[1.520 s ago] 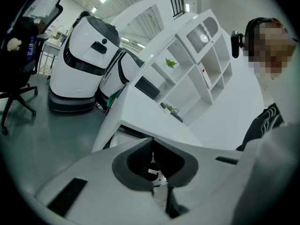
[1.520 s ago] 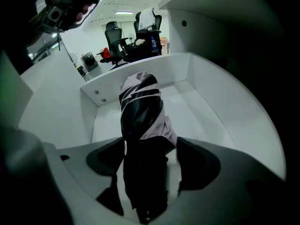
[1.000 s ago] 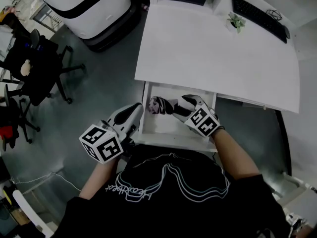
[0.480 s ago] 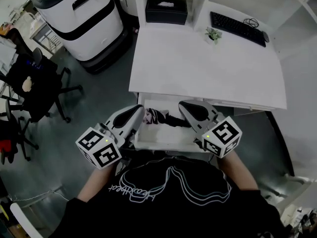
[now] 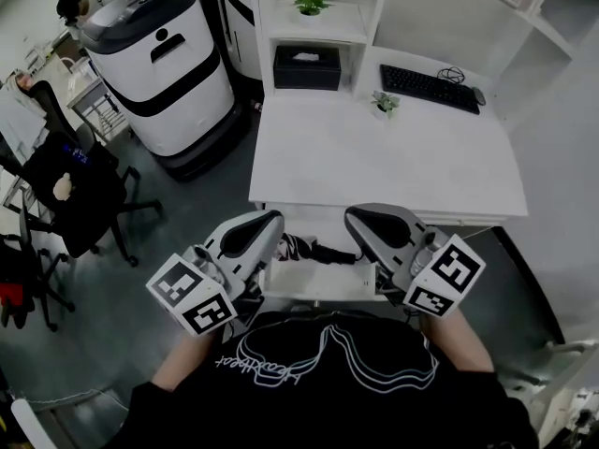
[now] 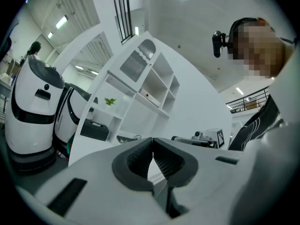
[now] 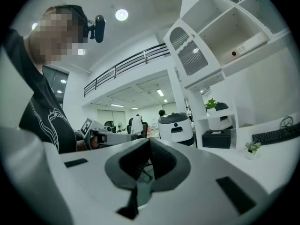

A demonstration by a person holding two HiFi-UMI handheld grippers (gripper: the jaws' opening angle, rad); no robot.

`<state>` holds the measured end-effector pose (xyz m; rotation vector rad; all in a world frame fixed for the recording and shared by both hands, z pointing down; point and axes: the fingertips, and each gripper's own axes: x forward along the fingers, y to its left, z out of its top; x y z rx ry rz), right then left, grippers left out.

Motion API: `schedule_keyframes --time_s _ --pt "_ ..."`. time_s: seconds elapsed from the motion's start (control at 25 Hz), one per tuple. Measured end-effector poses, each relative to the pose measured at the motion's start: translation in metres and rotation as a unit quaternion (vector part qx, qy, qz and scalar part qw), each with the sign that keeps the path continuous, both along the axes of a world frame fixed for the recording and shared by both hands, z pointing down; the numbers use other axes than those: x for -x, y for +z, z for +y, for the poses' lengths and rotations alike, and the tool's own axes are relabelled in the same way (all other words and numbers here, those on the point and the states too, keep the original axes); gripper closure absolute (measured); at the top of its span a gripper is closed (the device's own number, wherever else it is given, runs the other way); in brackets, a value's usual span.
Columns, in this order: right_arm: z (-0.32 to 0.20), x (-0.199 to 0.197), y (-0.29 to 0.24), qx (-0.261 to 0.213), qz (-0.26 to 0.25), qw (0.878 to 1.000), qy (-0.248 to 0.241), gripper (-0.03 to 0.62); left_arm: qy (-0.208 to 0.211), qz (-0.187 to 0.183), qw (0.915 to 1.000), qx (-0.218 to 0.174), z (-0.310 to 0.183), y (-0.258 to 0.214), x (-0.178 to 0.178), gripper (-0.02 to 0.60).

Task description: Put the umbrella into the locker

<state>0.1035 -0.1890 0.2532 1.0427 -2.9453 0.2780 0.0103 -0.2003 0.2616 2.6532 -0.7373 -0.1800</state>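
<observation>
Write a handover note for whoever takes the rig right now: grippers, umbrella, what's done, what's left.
Left gripper: jaws shut, nothing between them; by the drawer's left edge in the head view.
Right gripper: jaws shut, nothing between them; by the drawer's right edge.
Folded dark umbrella with a patterned end: lies across the open white drawer under the white desk; neither gripper touches it.
Done: the umbrella is inside the compartment.
Left: probably pushing the drawer shut, since it stands open.
</observation>
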Motion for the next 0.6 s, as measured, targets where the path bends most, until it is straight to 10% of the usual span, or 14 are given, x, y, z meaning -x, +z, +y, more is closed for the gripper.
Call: schedule_keyframes --time_s 0.6 --pt "0.014 0.015 -0.016 -0.022 0.003 1.000 -0.006 0.591 0.002 -0.021 0.9985 -0.051 0.017 -0.019 0.004 0.575"
